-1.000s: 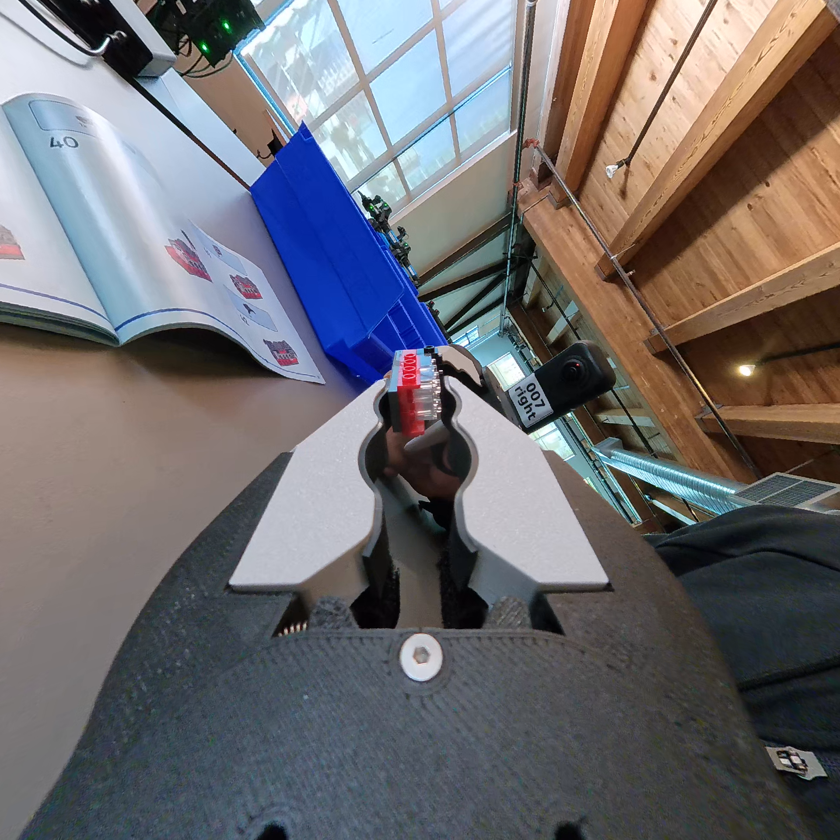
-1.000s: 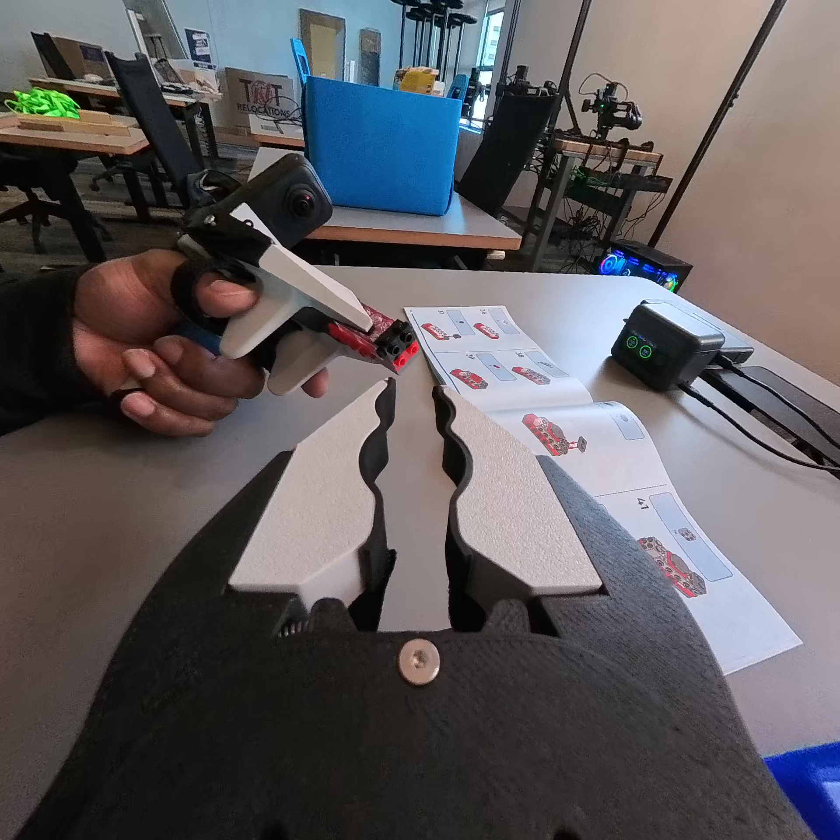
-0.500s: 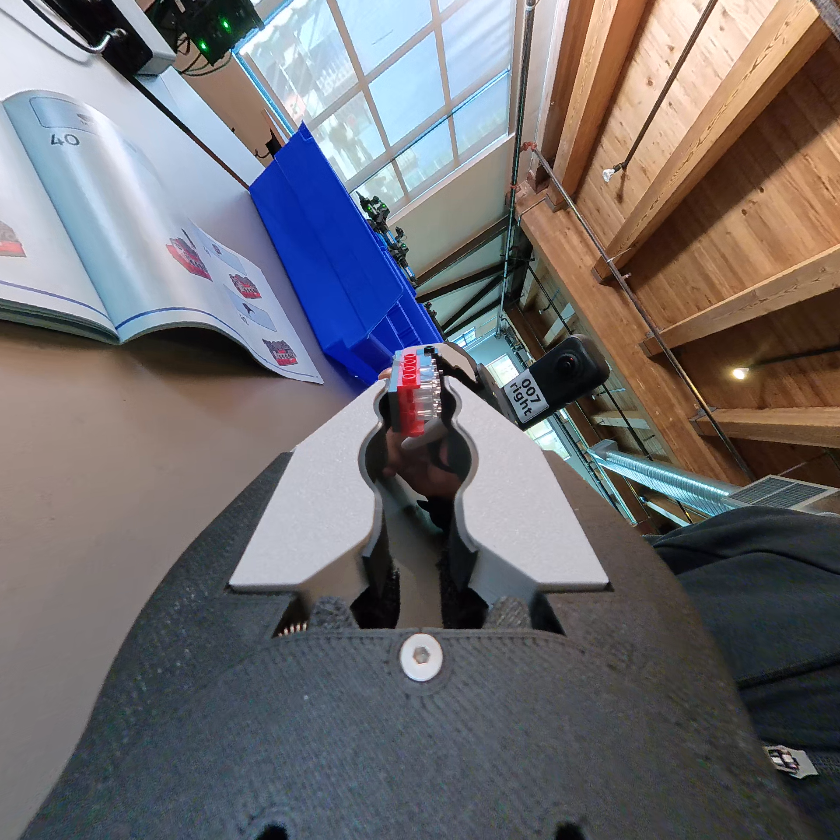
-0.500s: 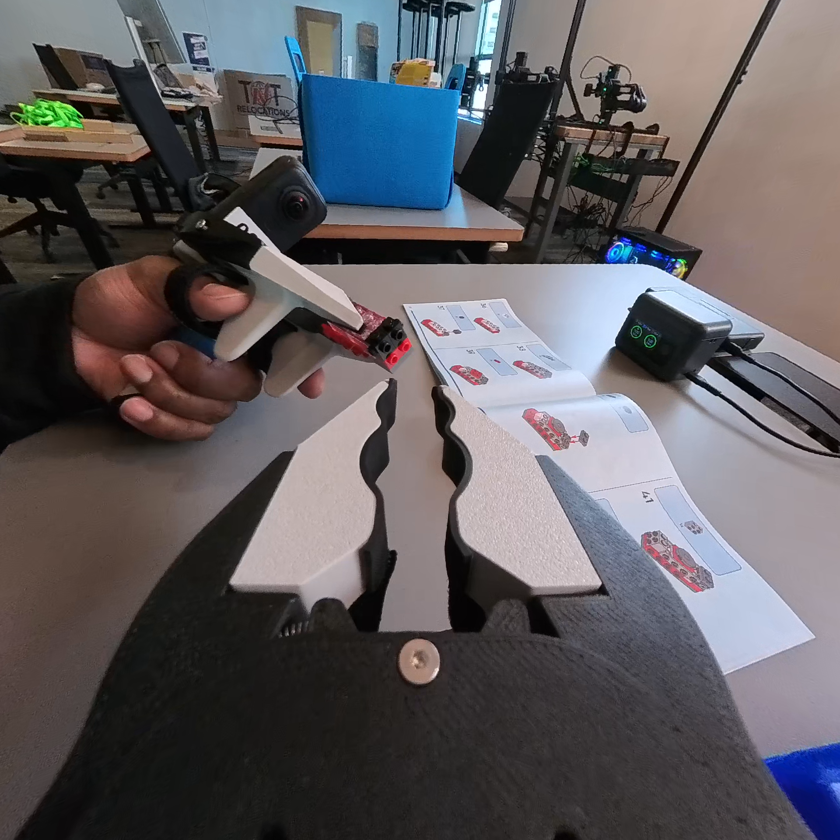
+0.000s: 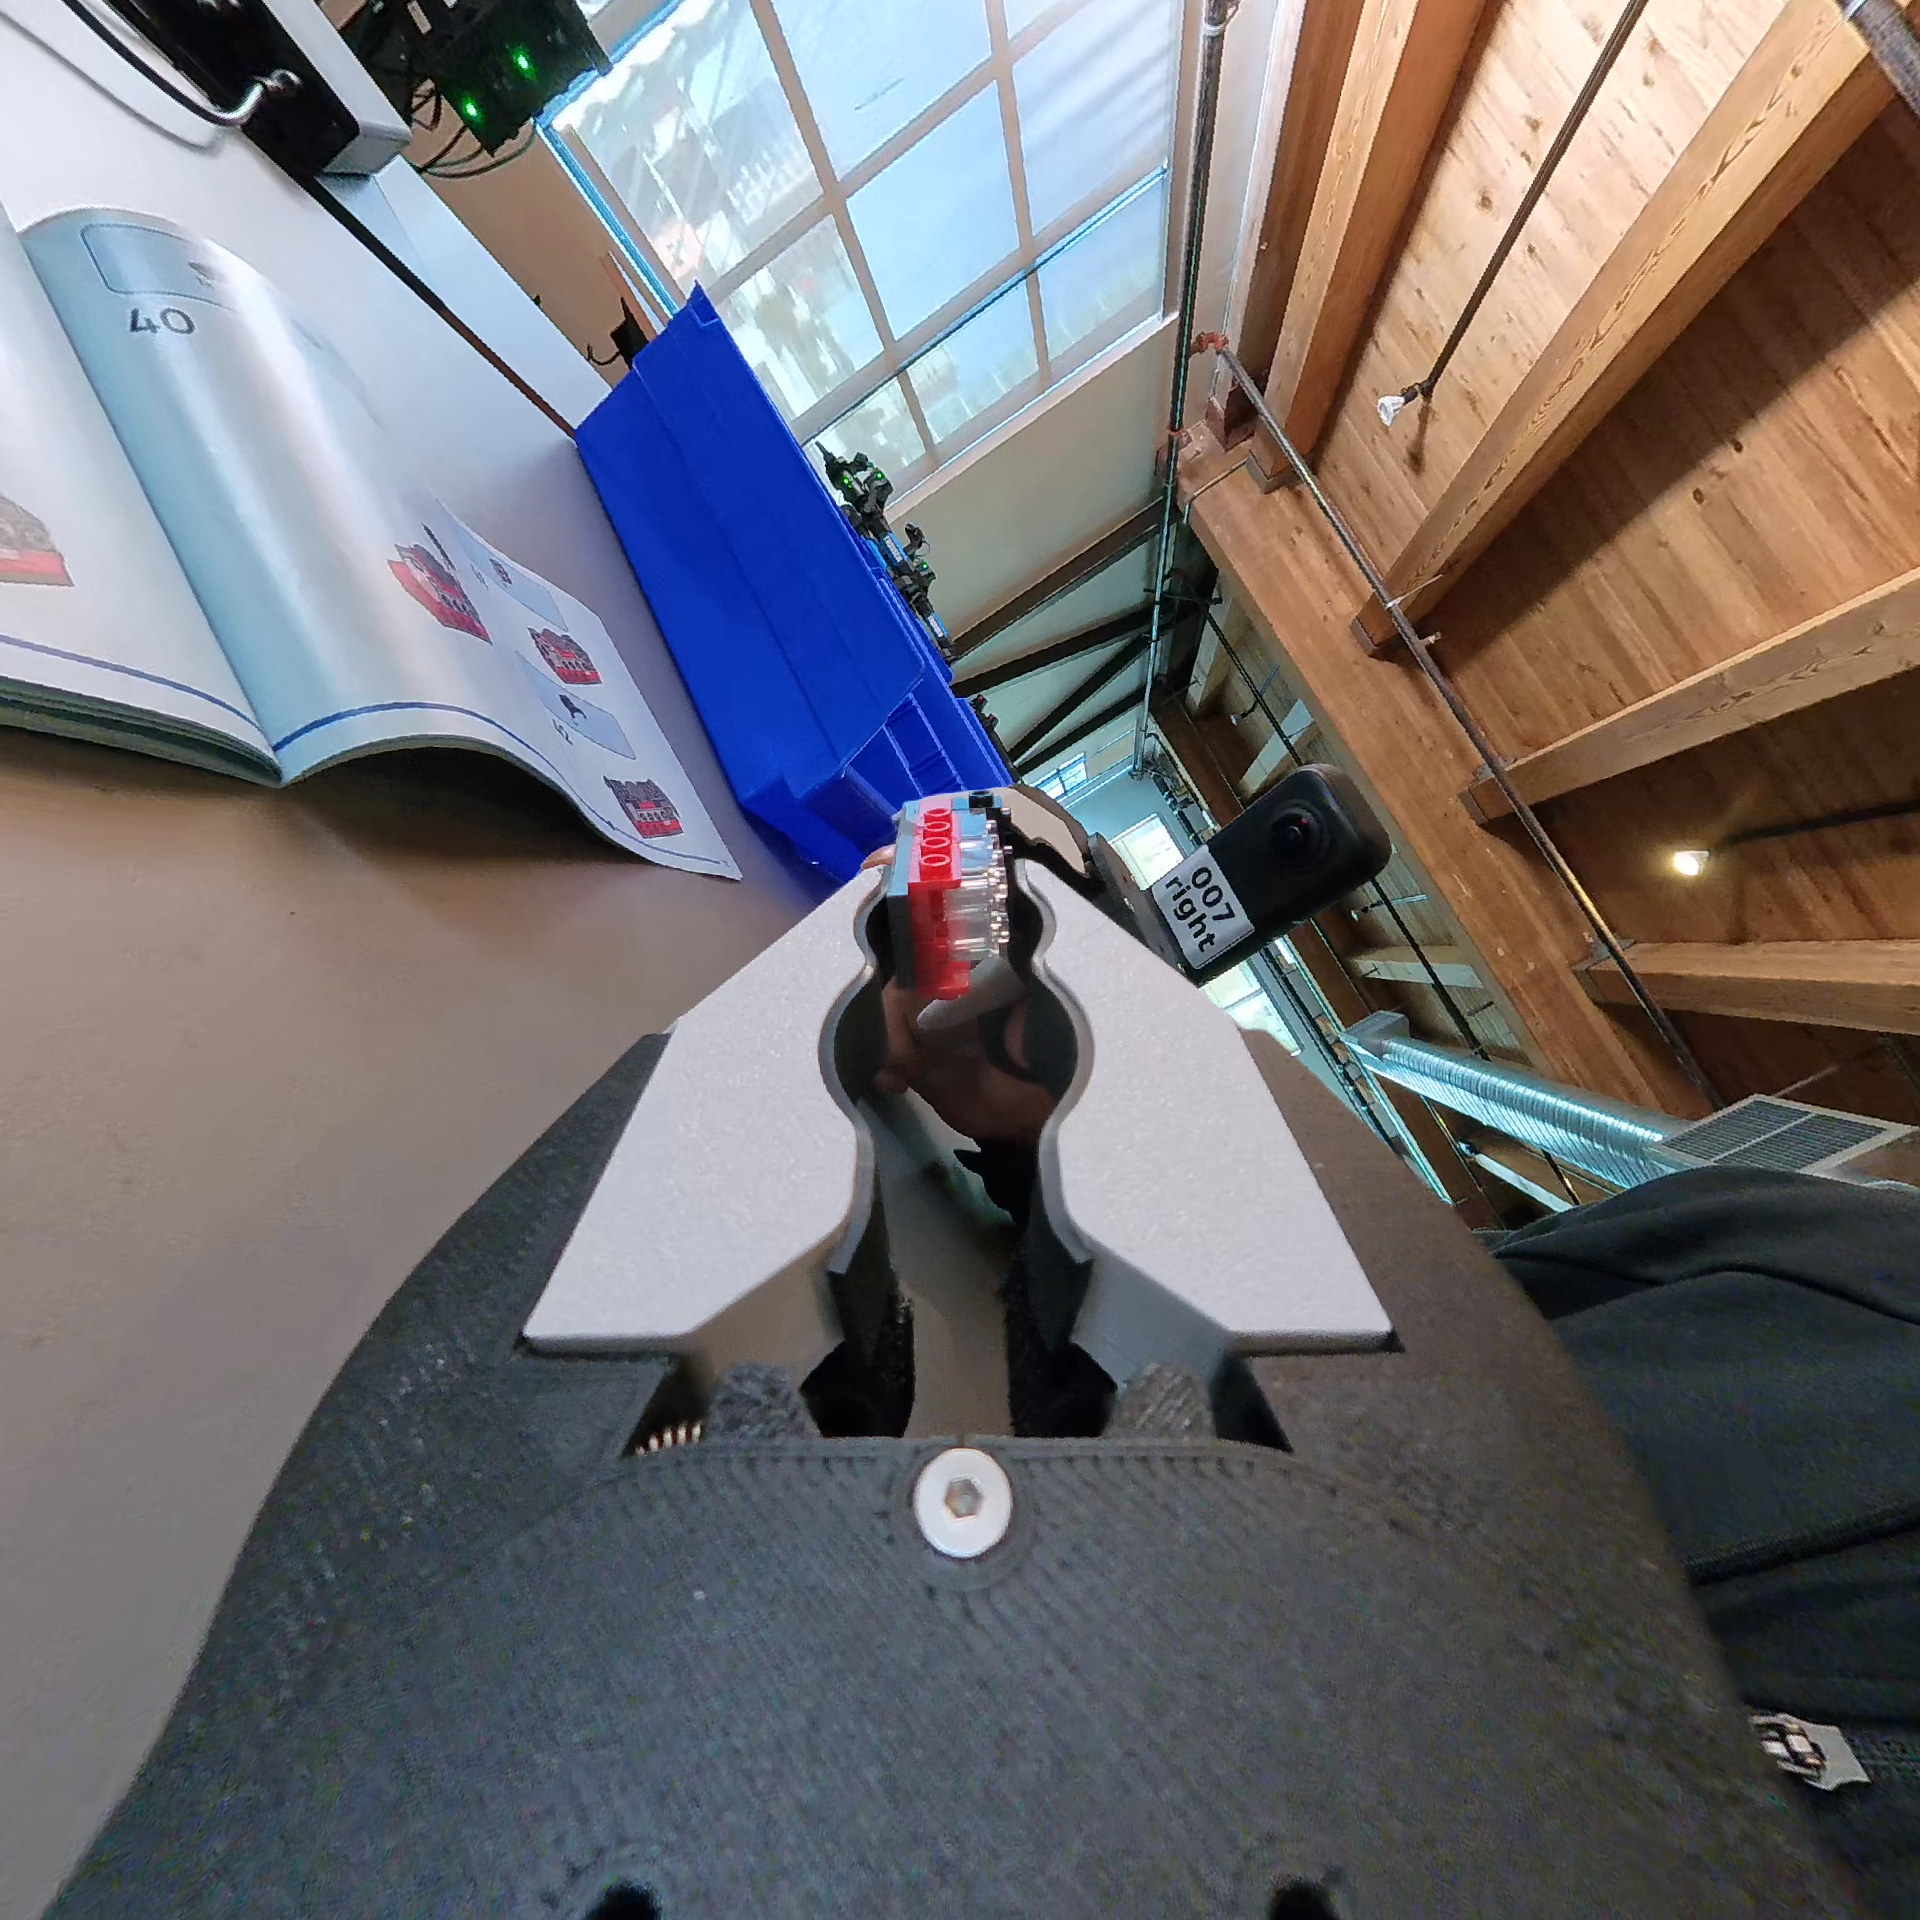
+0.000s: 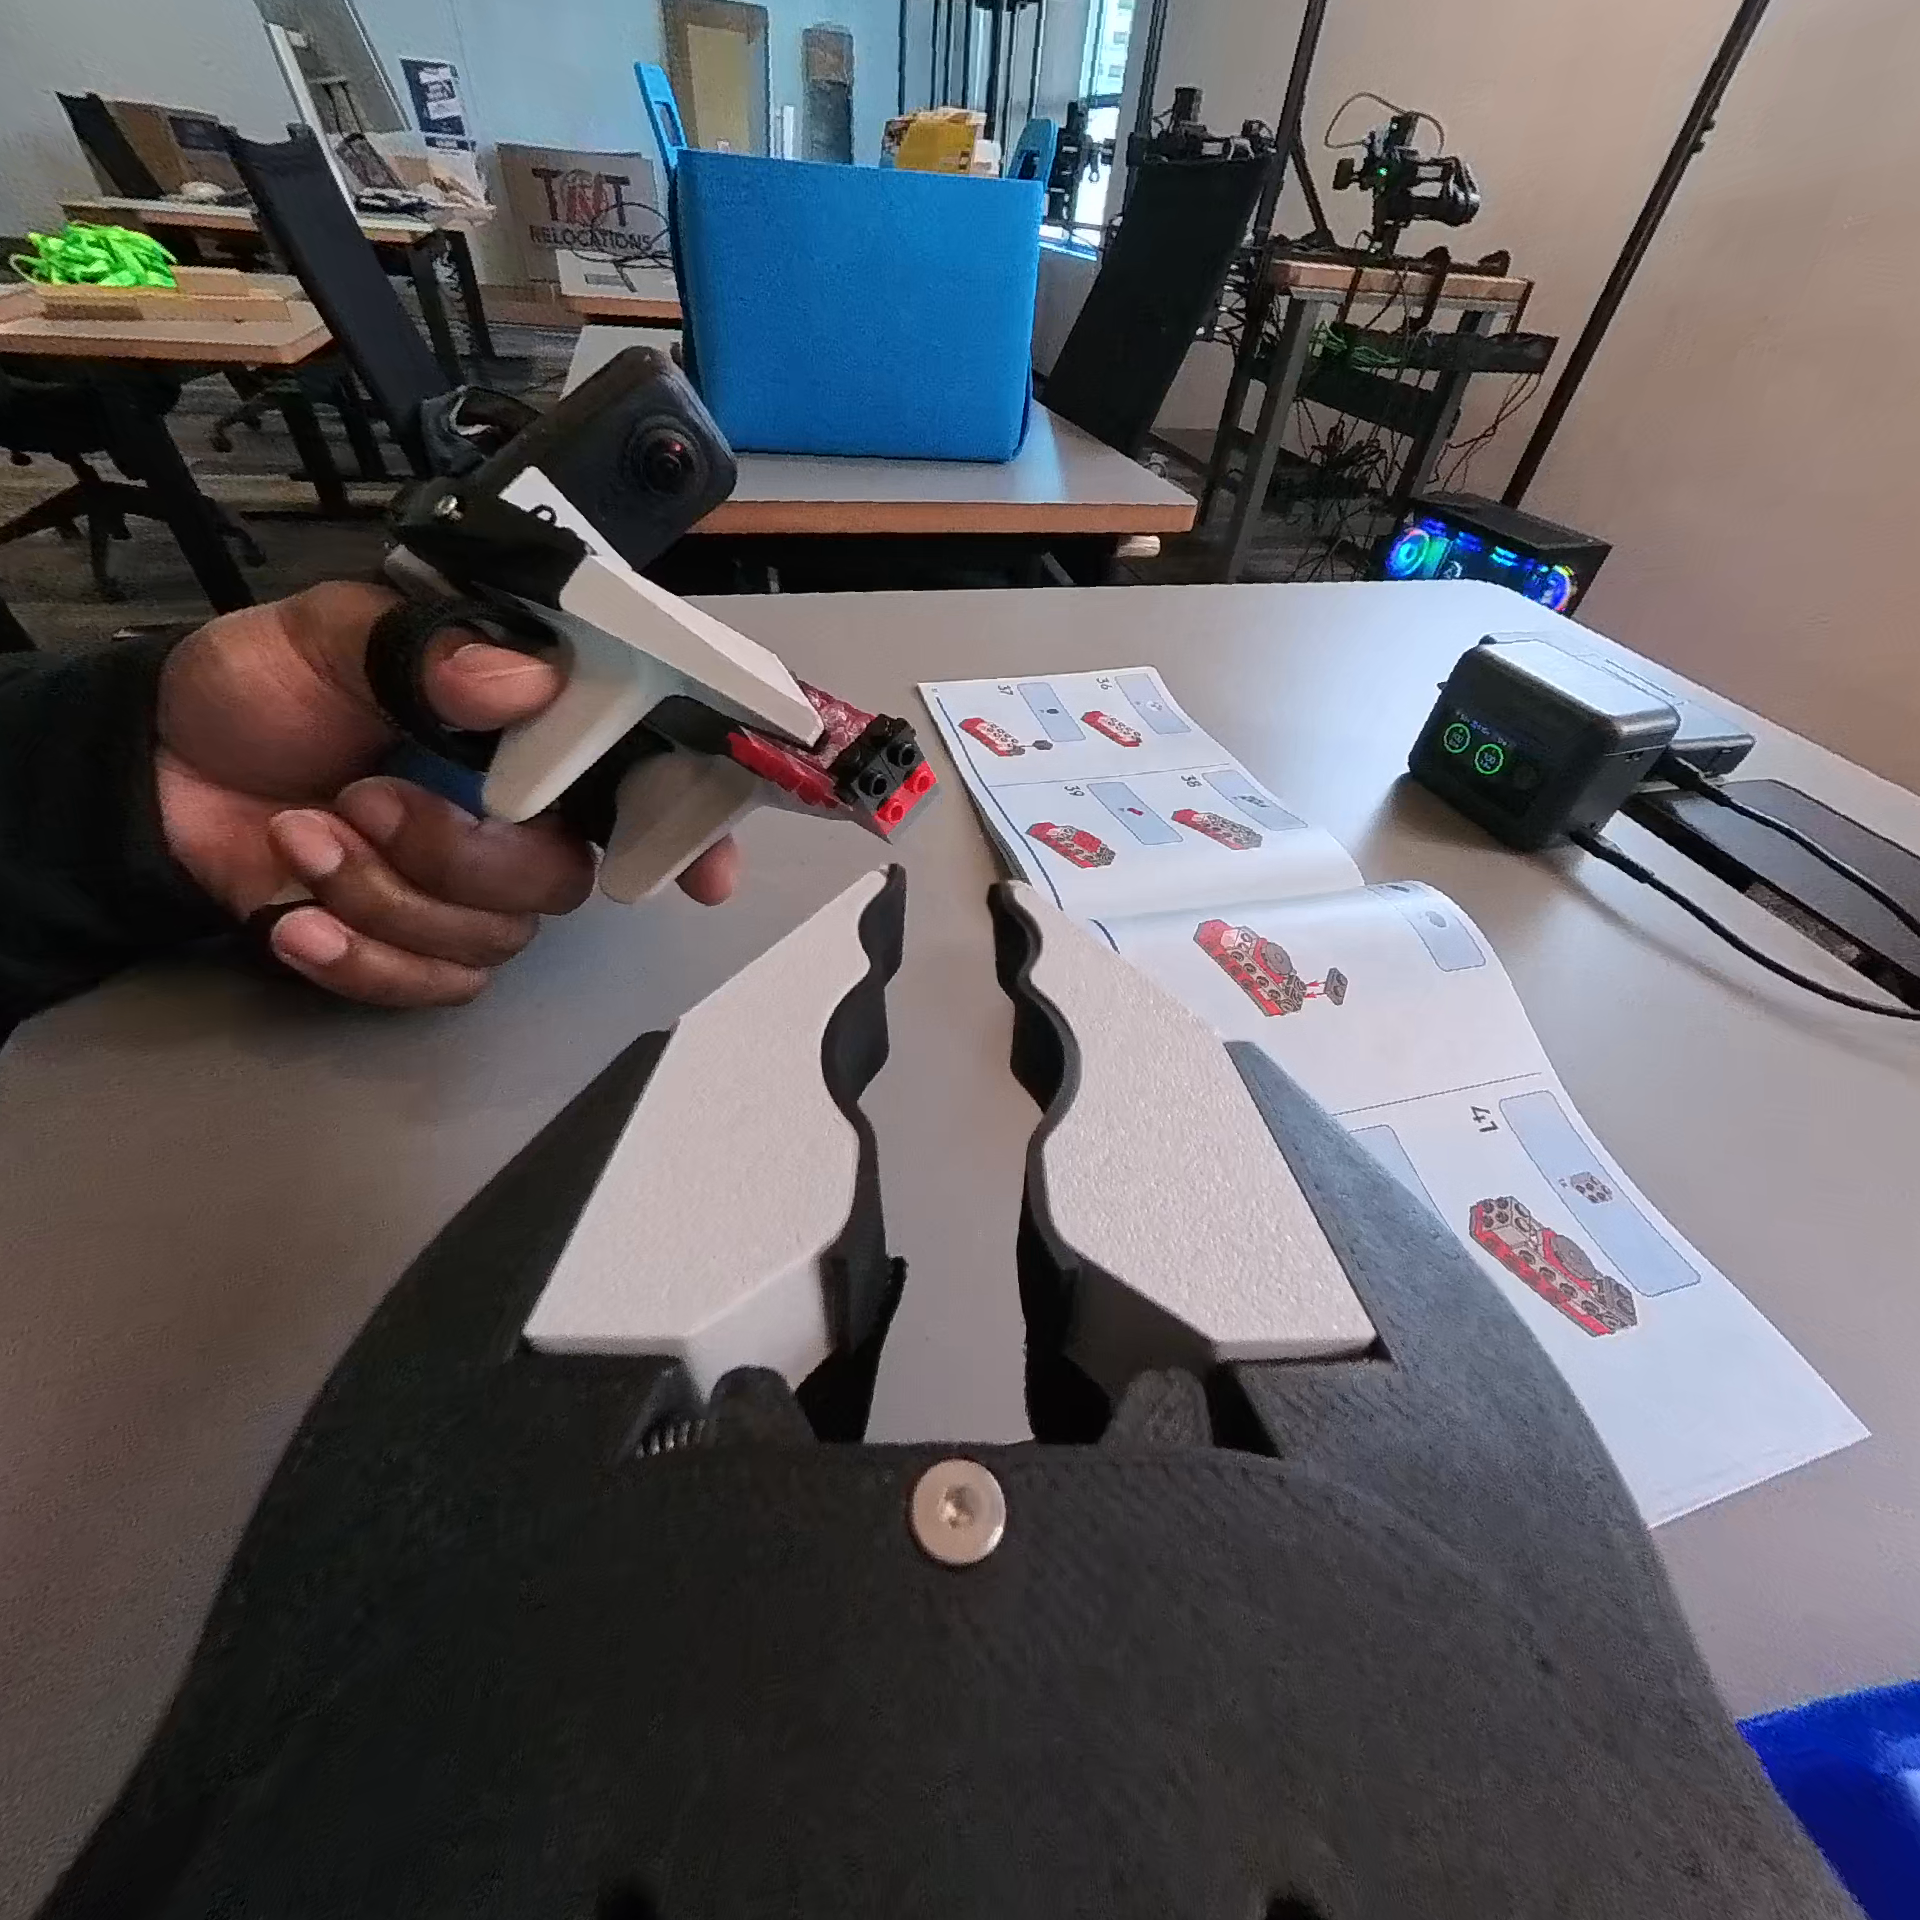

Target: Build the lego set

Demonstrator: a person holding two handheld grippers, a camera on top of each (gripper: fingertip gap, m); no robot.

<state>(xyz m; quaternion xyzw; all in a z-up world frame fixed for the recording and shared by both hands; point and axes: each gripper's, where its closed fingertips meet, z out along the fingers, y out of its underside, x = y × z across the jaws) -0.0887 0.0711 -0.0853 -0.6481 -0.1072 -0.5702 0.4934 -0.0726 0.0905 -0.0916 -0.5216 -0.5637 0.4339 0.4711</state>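
My right gripper (image 6: 945,904) hangs low over the tabletop (image 6: 260,1143), jaws a little apart and holding nothing. Just ahead and to its left, my left gripper (image 5: 951,894) has its jaws closed on the small red and black build (image 5: 948,902), lifted clear of the tabletop with its stud end poking out toward my right tips. Beside them the booklet (image 6: 1403,1018) lies open, showing the assembly steps. Farther off sit a dark charger box (image 6: 1538,738) and a blue bin (image 5: 769,613).

I judge this a pause between steps: the build is presented, but my right jaws carry no piece. The next move calls for fetching the piece the page shows, then pressing it squarely onto the build.
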